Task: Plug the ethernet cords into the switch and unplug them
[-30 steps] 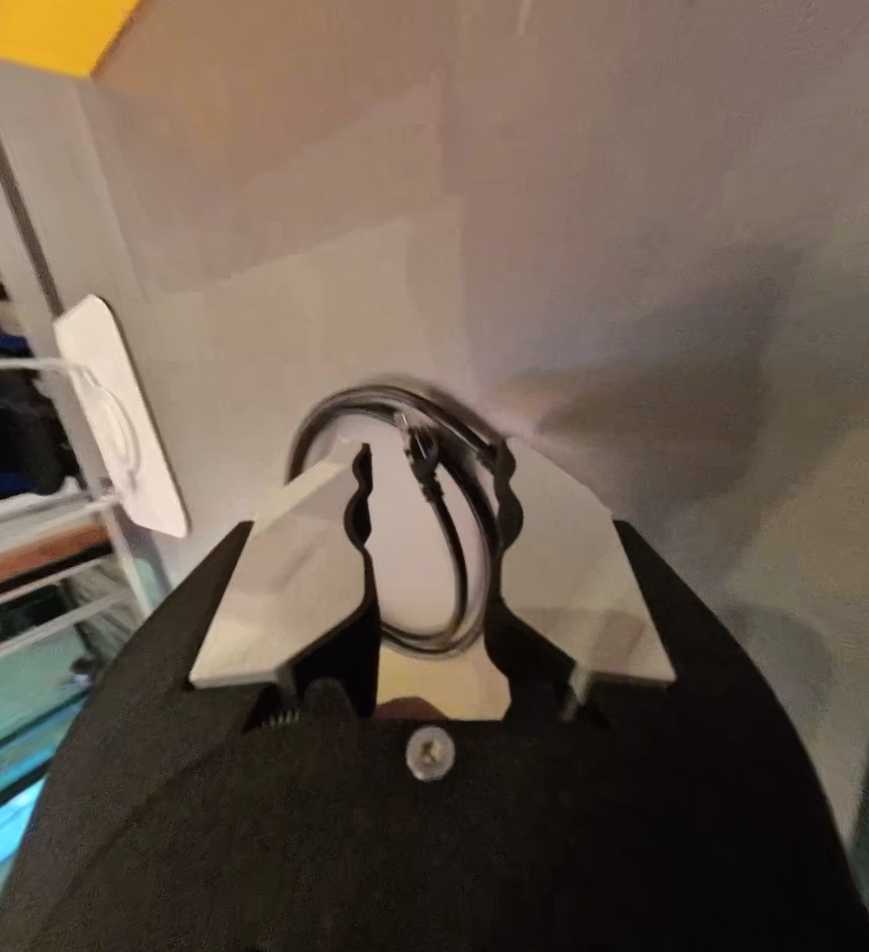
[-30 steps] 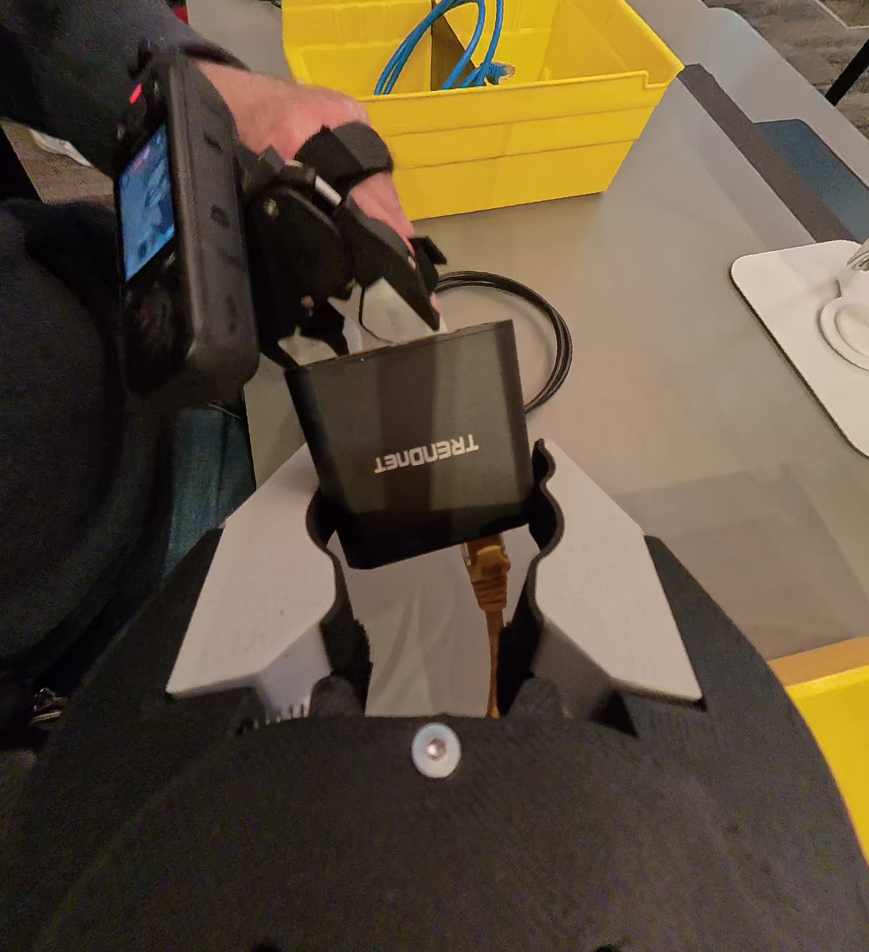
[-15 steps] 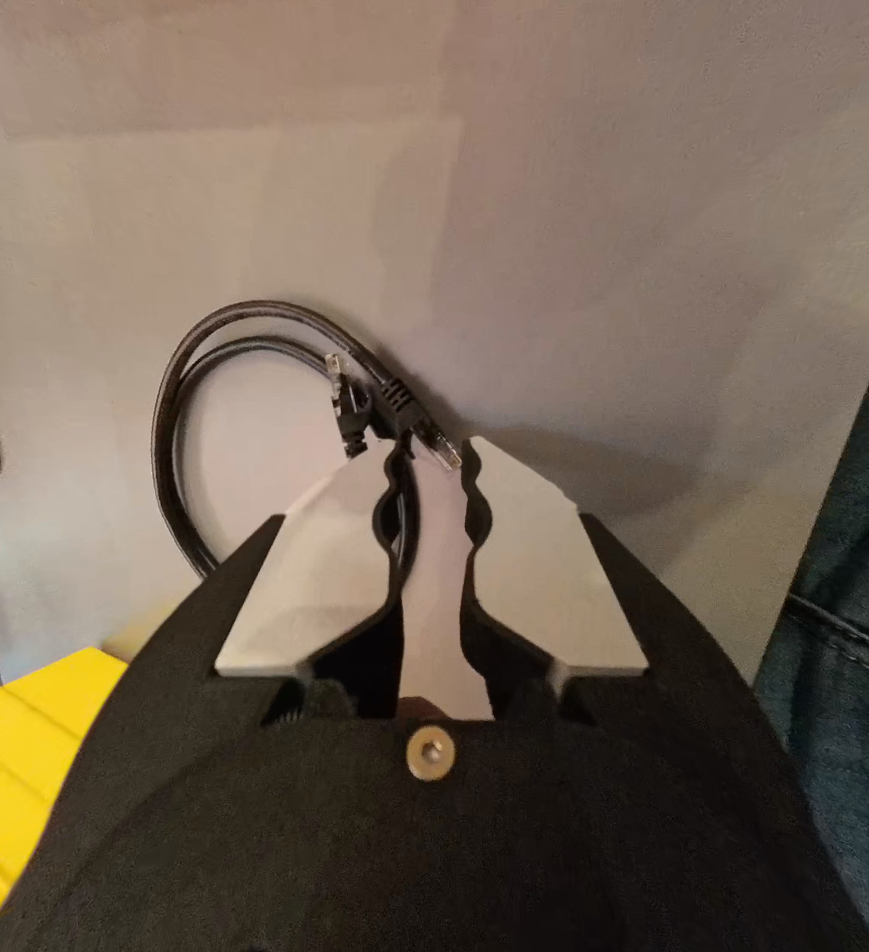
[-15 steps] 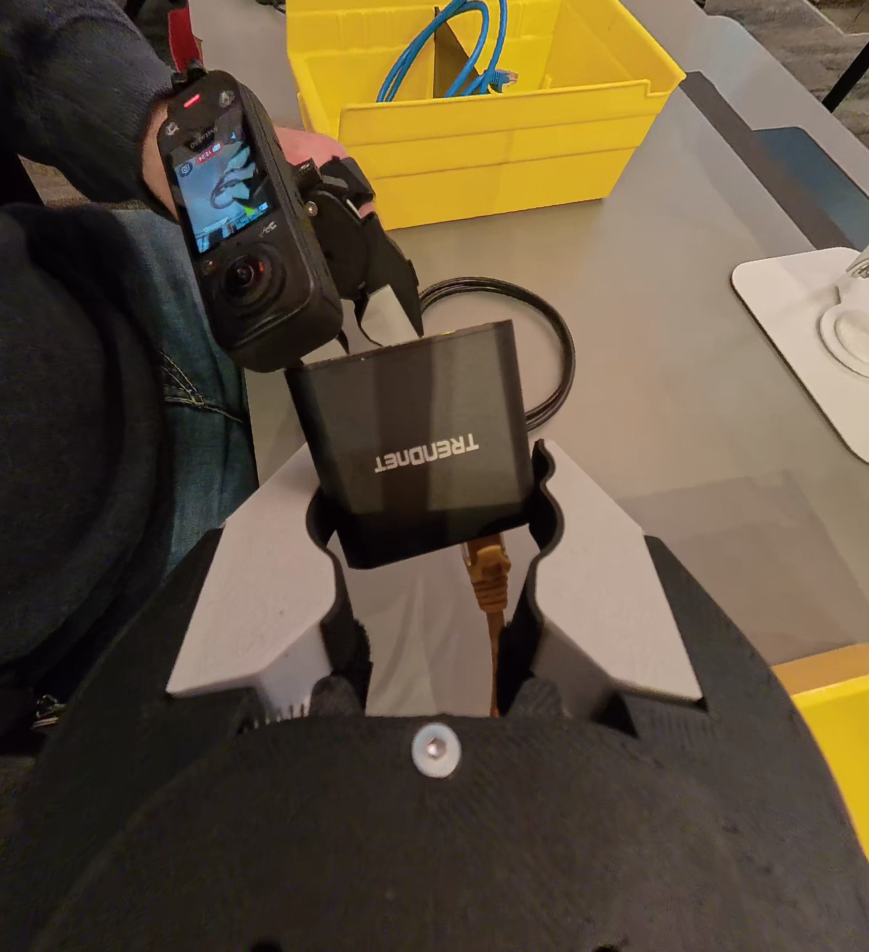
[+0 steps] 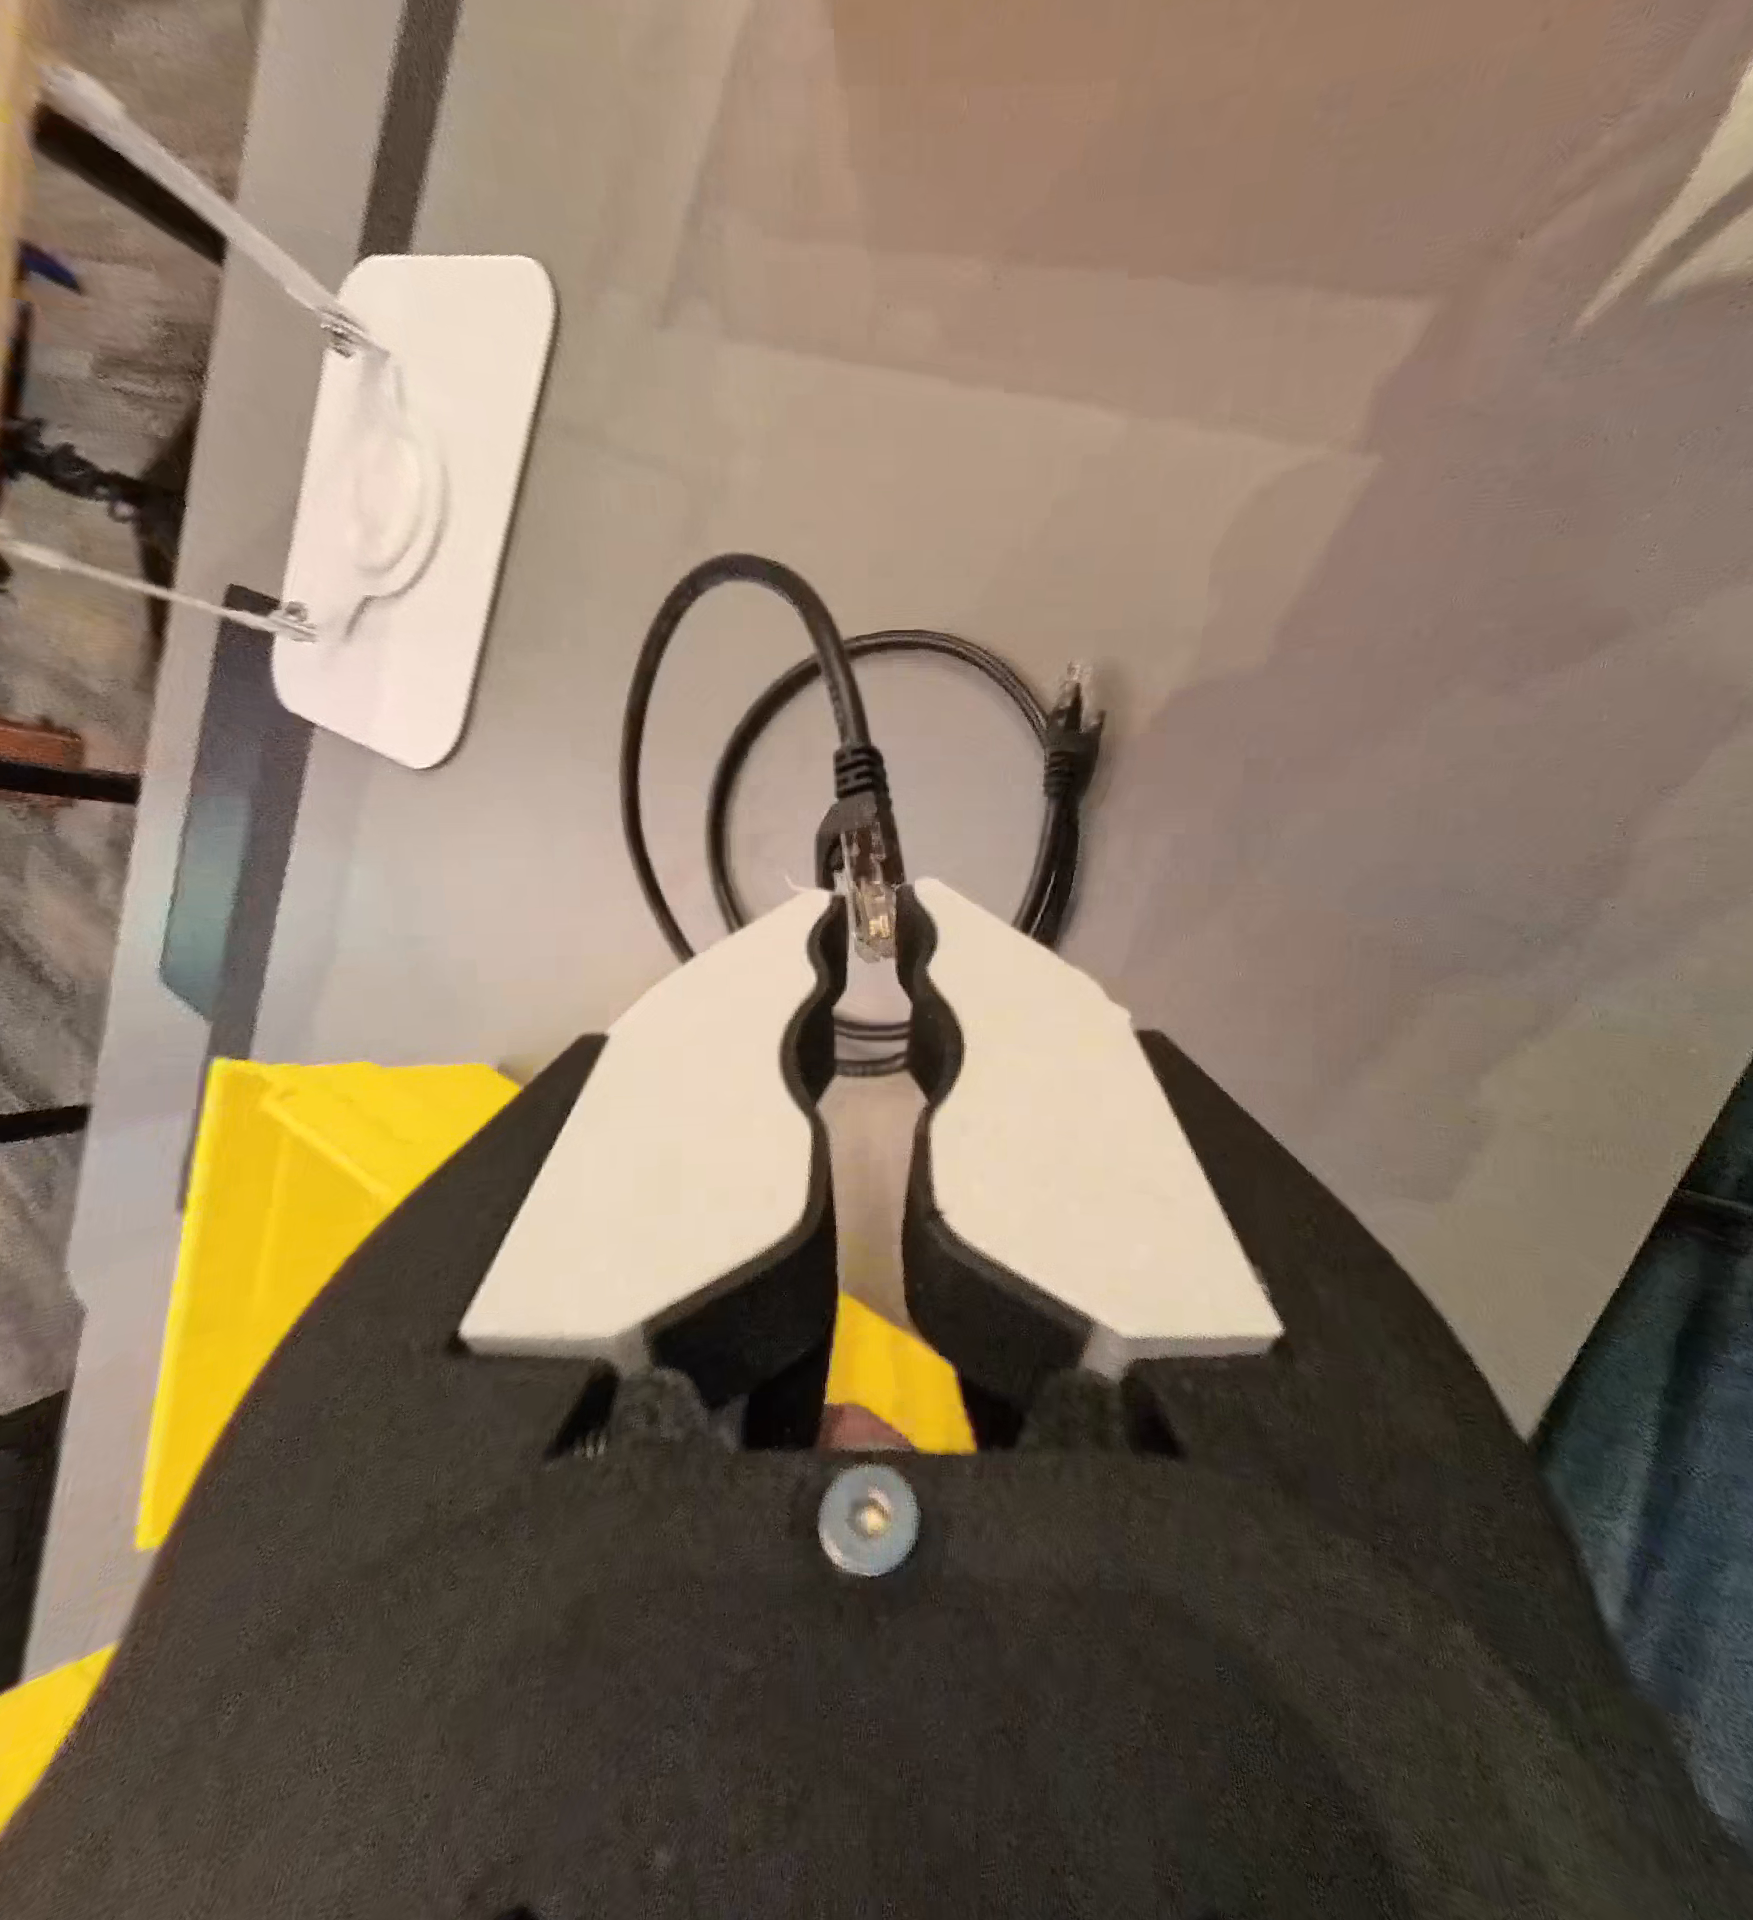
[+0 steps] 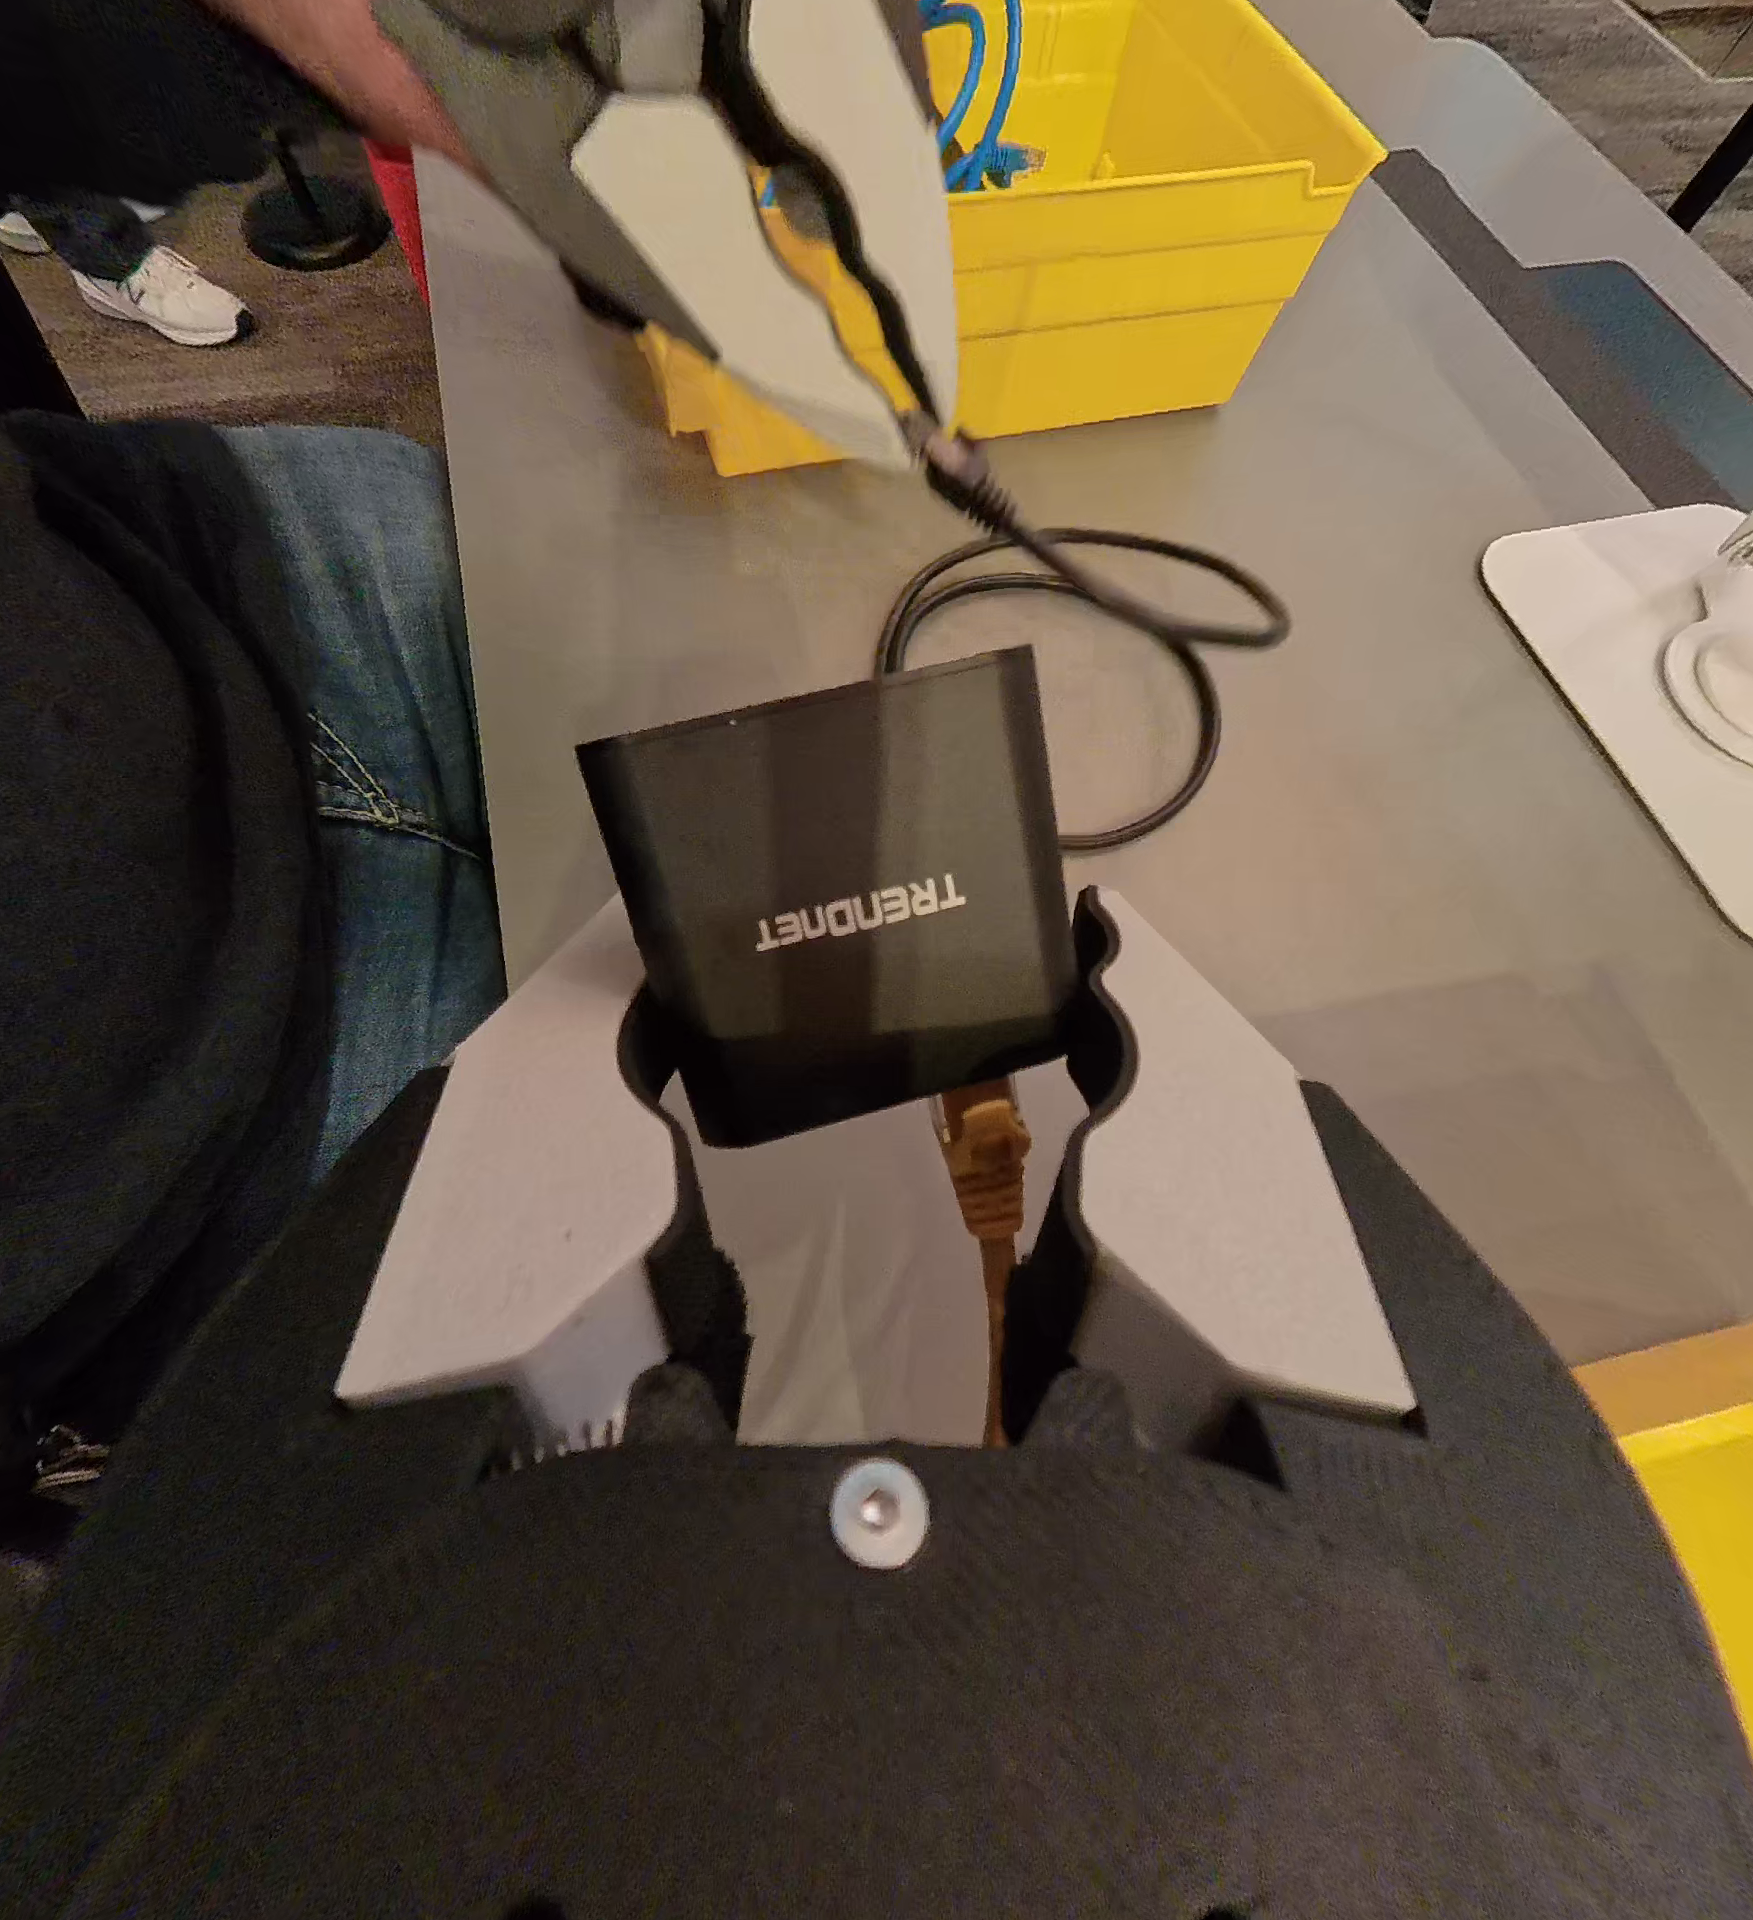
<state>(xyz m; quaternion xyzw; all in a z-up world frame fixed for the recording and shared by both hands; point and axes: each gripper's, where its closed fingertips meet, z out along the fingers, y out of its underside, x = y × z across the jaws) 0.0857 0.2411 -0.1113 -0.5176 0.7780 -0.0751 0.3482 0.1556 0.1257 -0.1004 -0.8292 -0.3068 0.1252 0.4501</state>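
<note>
My right gripper is shut on a black switch and holds its near end above the grey table. An orange ethernet cord is plugged into the switch's near face, on the right. My left gripper is shut on the clear plug of a black ethernet cord and holds that end off the table. The rest of the cord lies looped, its other plug loose on the table. The right wrist view shows the left gripper raised beyond the switch with the black cord trailing down.
A yellow bin with blue cords stands at the far side of the table. A white stand base sits on the right, and it also shows in the left wrist view. Another yellow bin is near right. A person's legs are at the left. The tips of one gripper are about 15 centimeters away from the tips of the other.
My left gripper closed on the black cord's plug and lifted it off the table. My right gripper still holds the switch in the same place.
</note>
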